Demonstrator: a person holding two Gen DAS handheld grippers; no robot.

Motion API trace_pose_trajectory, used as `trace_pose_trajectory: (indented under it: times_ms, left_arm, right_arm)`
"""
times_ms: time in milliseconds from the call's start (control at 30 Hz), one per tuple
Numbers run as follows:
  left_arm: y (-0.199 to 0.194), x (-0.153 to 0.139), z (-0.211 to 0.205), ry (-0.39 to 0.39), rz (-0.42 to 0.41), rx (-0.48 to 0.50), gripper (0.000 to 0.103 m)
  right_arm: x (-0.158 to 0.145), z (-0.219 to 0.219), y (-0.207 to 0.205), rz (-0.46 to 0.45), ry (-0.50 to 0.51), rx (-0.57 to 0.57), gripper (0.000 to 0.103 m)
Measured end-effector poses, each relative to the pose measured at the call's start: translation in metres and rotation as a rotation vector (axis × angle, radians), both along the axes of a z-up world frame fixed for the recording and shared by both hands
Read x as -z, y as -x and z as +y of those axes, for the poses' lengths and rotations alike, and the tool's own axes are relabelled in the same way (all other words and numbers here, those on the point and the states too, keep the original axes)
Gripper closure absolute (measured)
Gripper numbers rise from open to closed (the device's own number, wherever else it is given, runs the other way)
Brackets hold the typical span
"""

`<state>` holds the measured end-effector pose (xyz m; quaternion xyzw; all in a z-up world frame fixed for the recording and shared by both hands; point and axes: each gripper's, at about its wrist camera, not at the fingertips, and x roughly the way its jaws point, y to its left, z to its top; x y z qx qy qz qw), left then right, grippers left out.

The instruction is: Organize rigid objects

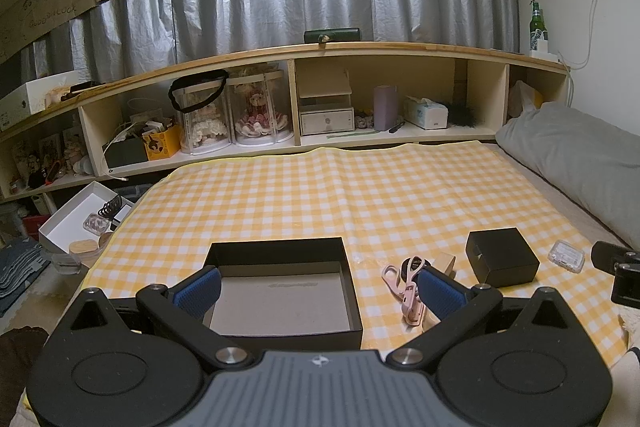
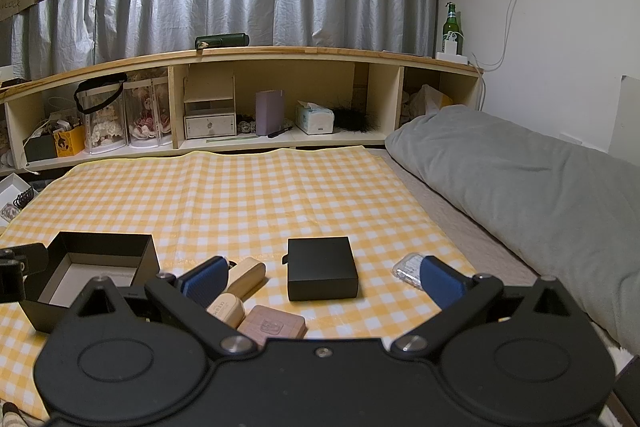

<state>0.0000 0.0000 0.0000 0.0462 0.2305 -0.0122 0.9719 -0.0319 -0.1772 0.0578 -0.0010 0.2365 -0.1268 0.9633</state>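
The left hand-held gripper [image 1: 316, 287] is hovering low over the near edge of the yellow checked cloth [image 1: 320, 187] that is lying on the bed, its blue-padded fingers spread wide and holding nothing. Between and just beyond them, an open black box [image 1: 280, 291] is sitting empty, its grey floor showing. To the right of that box, a pink eyelash curler [image 1: 404, 291] is lying beside a small wooden block [image 1: 446, 261]. Farther right a closed black box [image 1: 502, 257] is resting, and near its right side a small clear plastic case [image 1: 566, 255] is lying.

The right hand-held gripper [image 2: 320, 281] is also hanging wide and empty, with the closed black box [image 2: 322, 269] sitting just beyond the gap between its fingers. Near its left finger, three wooden pieces are lying close together: a rounded block [image 2: 248, 275], a smaller lettered one [image 2: 228, 309] and a flat square one [image 2: 272, 325]. The clear case [image 2: 408, 269] is peeking out beside the right finger. A grey pillow [image 2: 520, 183] is lying along the right.
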Motion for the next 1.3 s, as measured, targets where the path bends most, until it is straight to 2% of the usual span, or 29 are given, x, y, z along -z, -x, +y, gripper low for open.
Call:
trace_pose_trajectory:
  times_ms: [1033,1200,1300]
  left_arm:
    - [-0.003,-0.003,0.002,0.013,-0.004,0.002,0.000]
    - [-0.012,-0.007,0.006,0.046,-0.026,-0.008,0.000]
    - [-0.017,-0.011,0.011,0.033,-0.055,-0.027,0.000]
  right_arm:
    - [-0.001,-0.003,-0.001,-0.003,-0.008,0.000,0.000]
    - [0.000,-0.004,-0.006,-0.007,-0.022,-0.007,0.000]
    - [0.000,-0.004,-0.012,-0.004,-0.049,-0.014,0.000]
